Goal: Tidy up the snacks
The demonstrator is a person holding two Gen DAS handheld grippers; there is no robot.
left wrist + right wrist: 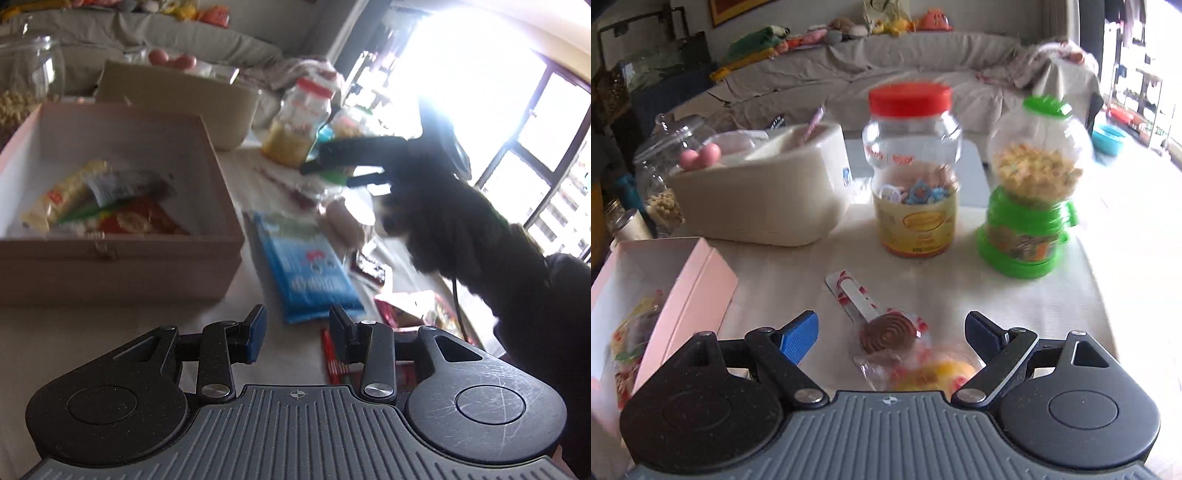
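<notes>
On the bench (798,273) stand two lidded plastic jars, one red-capped jar (911,170) and one green candy dispenser (1032,188), beside one white tub (764,192). One pink box (122,206) holds several snack packets, with one blue packet (306,266) lying just beside it. The left gripper (297,332) is partly open and empty; the right gripper (892,336) gapes wide, empty, over one wrapped spiral lollipop (886,332).
</notes>
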